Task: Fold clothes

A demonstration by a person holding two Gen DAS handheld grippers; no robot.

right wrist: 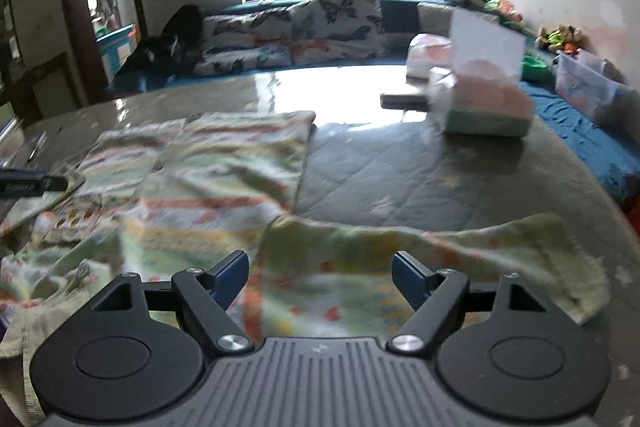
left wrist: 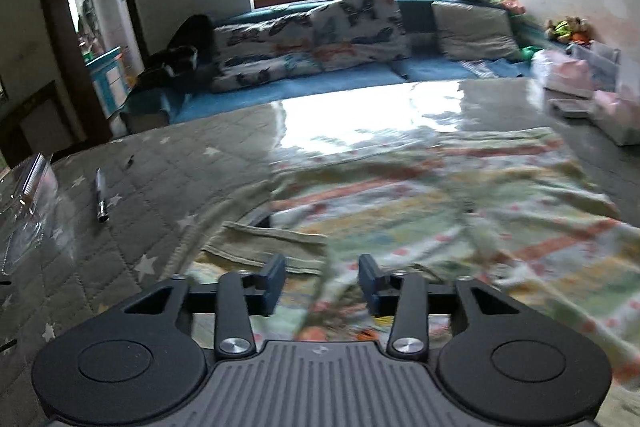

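A pastel garment (left wrist: 440, 211) with green, yellow and orange stripes lies spread and wrinkled on the grey quilted table (left wrist: 132, 187). My left gripper (left wrist: 321, 267) hovers over its near left part, by a folded green cuff (left wrist: 272, 239). Its fingers stand apart, and only blurred cloth shows below the gap. In the right wrist view the garment (right wrist: 224, 167) covers the left half of the table, and one sleeve (right wrist: 460, 247) stretches out to the right. My right gripper (right wrist: 320, 261) is wide open just above that sleeve, with nothing pinched.
A pen (left wrist: 100, 201) and a clear plastic box (left wrist: 24, 195) lie at the table's left. A tissue box (right wrist: 484, 103) and wrapped packs (left wrist: 568, 75) stand at the far right. Beyond the table is a blue sofa with butterfly cushions (left wrist: 312, 39).
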